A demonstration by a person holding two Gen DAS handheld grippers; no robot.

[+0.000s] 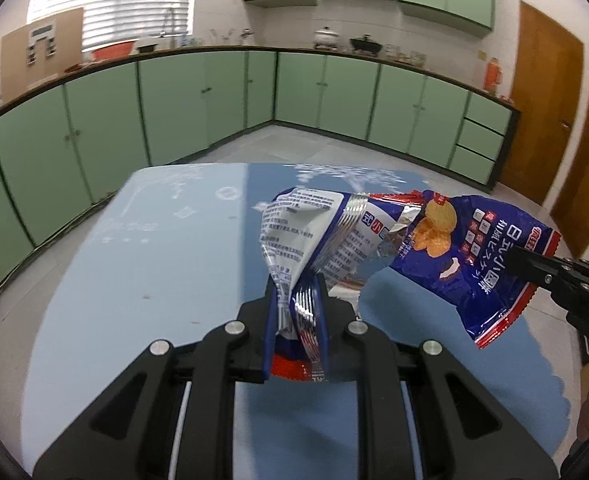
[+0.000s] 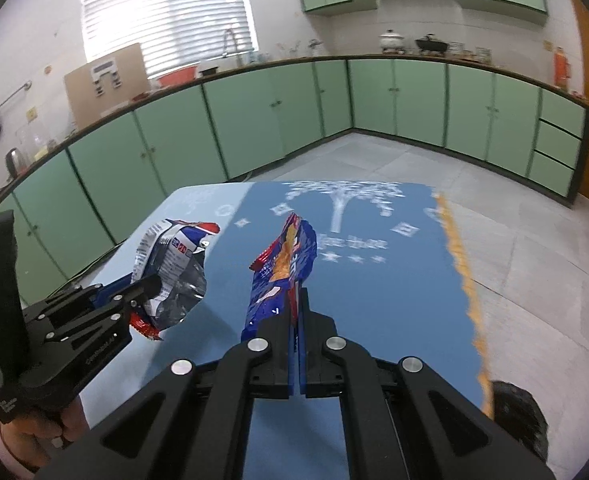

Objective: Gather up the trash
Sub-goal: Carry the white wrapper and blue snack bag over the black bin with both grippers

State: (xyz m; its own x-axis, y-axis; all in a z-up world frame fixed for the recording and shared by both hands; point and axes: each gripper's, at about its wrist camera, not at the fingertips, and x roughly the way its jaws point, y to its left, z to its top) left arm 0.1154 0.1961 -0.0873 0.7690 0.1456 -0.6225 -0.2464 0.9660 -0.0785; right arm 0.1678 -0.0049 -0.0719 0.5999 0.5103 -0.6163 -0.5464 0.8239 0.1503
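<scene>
your left matte black two-finger gripper (image 1: 296, 312) has angular linkage arms with triangular cut-outs, four round silver pivot pins across the top, and blue pads (image 1: 269, 336) lining its fingers. your right matte black gripper (image 2: 296, 332) is built the same way: four silver pins, blue inner pads, slotted black arms. seen from the right wrist, the left tool carries small silver screws, faint white lettering along its side and a tall black handle. your bare-skinned left hand (image 2: 34, 436) shows beneath a pink sleeve cuff (image 2: 2, 448).
</scene>
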